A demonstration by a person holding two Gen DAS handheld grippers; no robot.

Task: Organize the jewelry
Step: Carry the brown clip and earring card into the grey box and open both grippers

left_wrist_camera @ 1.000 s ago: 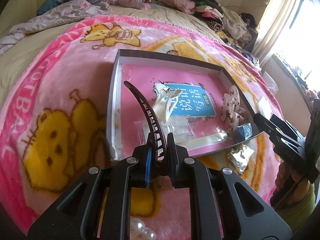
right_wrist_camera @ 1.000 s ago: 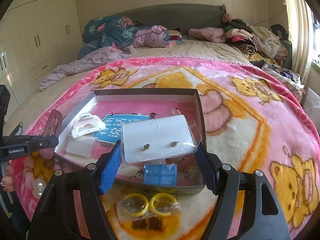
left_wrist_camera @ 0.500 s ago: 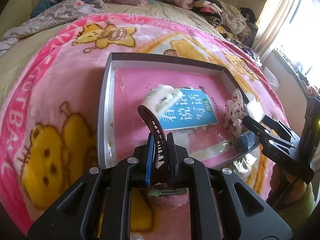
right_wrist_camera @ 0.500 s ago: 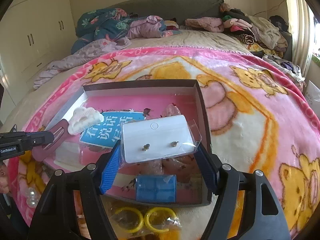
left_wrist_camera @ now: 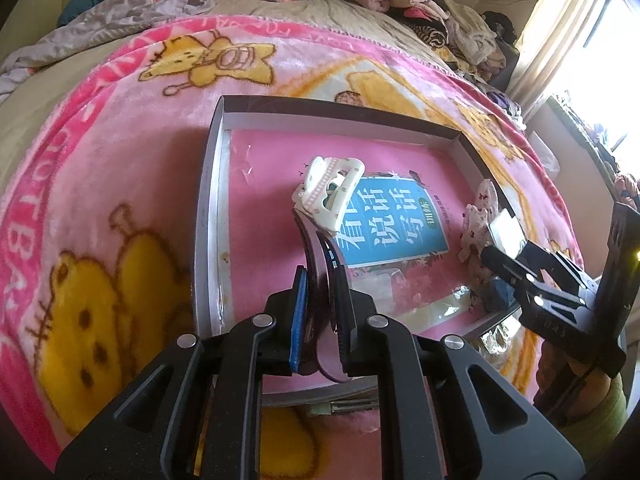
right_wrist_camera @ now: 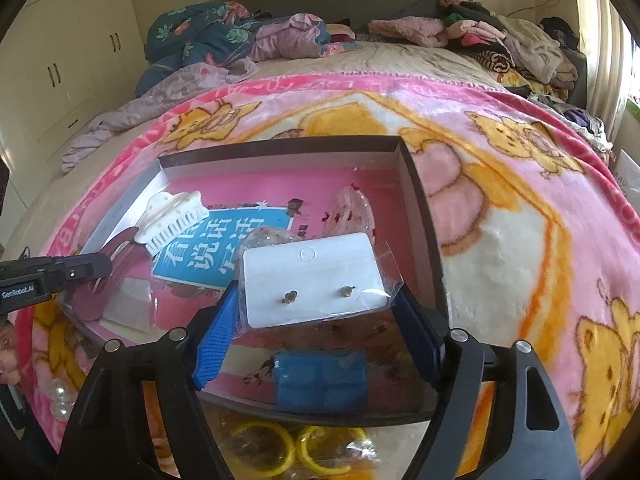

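The main risk is judged to lie with the white earring card in its clear plastic sleeve, which is seen between the blue pads of the right gripper while its jaws are opening: the card could be released crookedly and left propped on the crumpled pink packets under it, or it could slide toward the near wall of the shallow grey-walled box with the pink floor, since the slippery sleeve is carried over the front of the box, above the blue plastic block. Whether the pads still press on the sleeve cannot be told with certainty; a gap seems to show at the right pad. A second risk is seen at the left gripper, whose jaws are closed tightly on the dark maroon curved hair clip. The clip's far tip is touching or just under the cream plastic claw clip, which lies on the blue printed card inside the box, so the cream clip could be pushed aside or tipped if the maroon clip is driven further in. The two yellow rings in a clear bag and the pearl beads are seen outside the box on the pink cartoon blanket, not yet put away.
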